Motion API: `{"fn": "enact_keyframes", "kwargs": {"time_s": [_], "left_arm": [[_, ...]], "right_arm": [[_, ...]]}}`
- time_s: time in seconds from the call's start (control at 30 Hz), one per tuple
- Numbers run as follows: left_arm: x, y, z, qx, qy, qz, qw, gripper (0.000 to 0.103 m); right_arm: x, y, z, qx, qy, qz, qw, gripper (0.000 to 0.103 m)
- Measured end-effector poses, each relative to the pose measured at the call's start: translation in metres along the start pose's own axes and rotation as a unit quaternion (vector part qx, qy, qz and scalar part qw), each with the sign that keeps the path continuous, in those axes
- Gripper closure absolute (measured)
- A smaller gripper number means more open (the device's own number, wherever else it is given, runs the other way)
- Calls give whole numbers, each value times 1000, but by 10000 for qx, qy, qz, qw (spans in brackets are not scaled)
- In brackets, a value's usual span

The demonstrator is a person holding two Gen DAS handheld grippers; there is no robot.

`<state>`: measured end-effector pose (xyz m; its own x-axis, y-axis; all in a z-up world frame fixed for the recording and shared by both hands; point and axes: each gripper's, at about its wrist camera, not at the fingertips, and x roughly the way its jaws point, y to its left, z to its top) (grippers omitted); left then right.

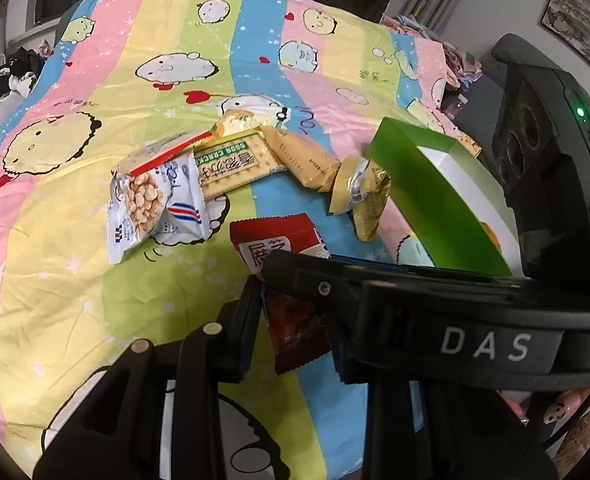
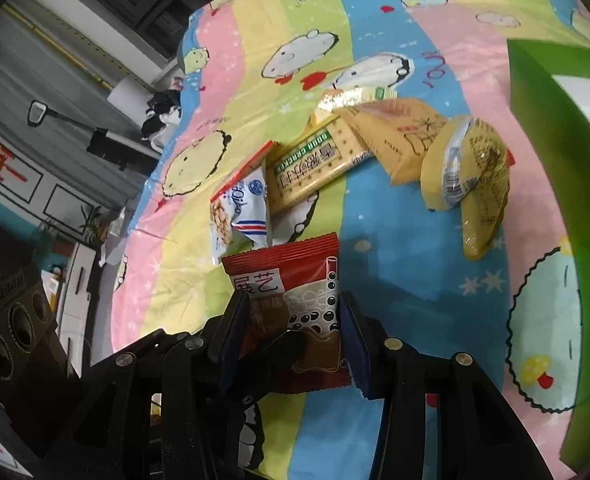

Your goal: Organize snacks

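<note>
- Left wrist view: the left gripper (image 1: 295, 332) hangs low over the striped cartoon bedsheet (image 1: 75, 280), and a red snack packet (image 1: 295, 280) lies in the gap between its two fingers.
- The right gripper (image 1: 455, 320), marked "DAS", crosses in front and covers the middle of the packet, so I cannot tell whether the left jaws press on the packet or only flank it.
- Beyond the red packet lies a loose heap: a white and blue puffed-snack bag (image 1: 155, 204), a soda cracker pack (image 1: 231, 168) leaning on it, a tan wrapper (image 1: 299, 156), and a yellow foil packet (image 1: 363, 196) just beside the green box (image 1: 427, 200).
- The green box stands at the right of the heap, its white inside (image 1: 475, 192) showing.

- Right wrist view: the right gripper (image 2: 293, 344) has the red snack packet (image 2: 295, 304) standing between its fingers, one pad on each side edge; the jaws pinch it.
- A black finger of the other gripper (image 2: 275, 356) reaches in across the lower part of the packet.
- The packet's top edge points toward the heap, near the puffed-snack bag (image 2: 239, 216); the soda cracker pack (image 2: 315, 168), tan wrapper (image 2: 403, 136) and yellow foil packet (image 2: 467, 172) lie farther on.
- The green box (image 2: 555, 160) fills the right edge, well apart from the held packet.
</note>
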<state>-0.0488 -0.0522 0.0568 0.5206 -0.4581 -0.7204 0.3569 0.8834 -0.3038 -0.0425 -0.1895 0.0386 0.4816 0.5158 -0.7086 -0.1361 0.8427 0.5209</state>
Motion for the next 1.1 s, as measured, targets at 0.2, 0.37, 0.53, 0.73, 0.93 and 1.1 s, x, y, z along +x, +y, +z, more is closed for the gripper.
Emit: {"fn": "enact_keyframes", "kwargs": {"time_s": [0.2, 0.37, 0.53, 0.73, 0.93, 1.1], "left_arm": [[-7, -15, 8, -58, -158, -132, 9998, 73], [-8, -38, 20, 134, -266, -161, 9994, 74], [-5, -59, 30, 315, -315, -289, 9986, 73], [-18, -80, 51, 557, -509, -494, 9959, 73], [-26, -102, 61, 774, -669, -744, 9920, 73], [-35, -127, 76, 929, -930, -864, 9876, 73]], "right_arm": [[-21, 2, 4, -107, -363, -164, 9992, 55], [-41, -7, 11, 16, -623, -209, 9978, 55], [-63, -16, 16, 100, -843, -438, 9954, 55], [-94, -15, 27, 111, -1136, -625, 9915, 55], [-123, -17, 28, 245, -1464, -847, 9853, 55], [-154, -19, 37, 192, -1769, -976, 9792, 55]]}}
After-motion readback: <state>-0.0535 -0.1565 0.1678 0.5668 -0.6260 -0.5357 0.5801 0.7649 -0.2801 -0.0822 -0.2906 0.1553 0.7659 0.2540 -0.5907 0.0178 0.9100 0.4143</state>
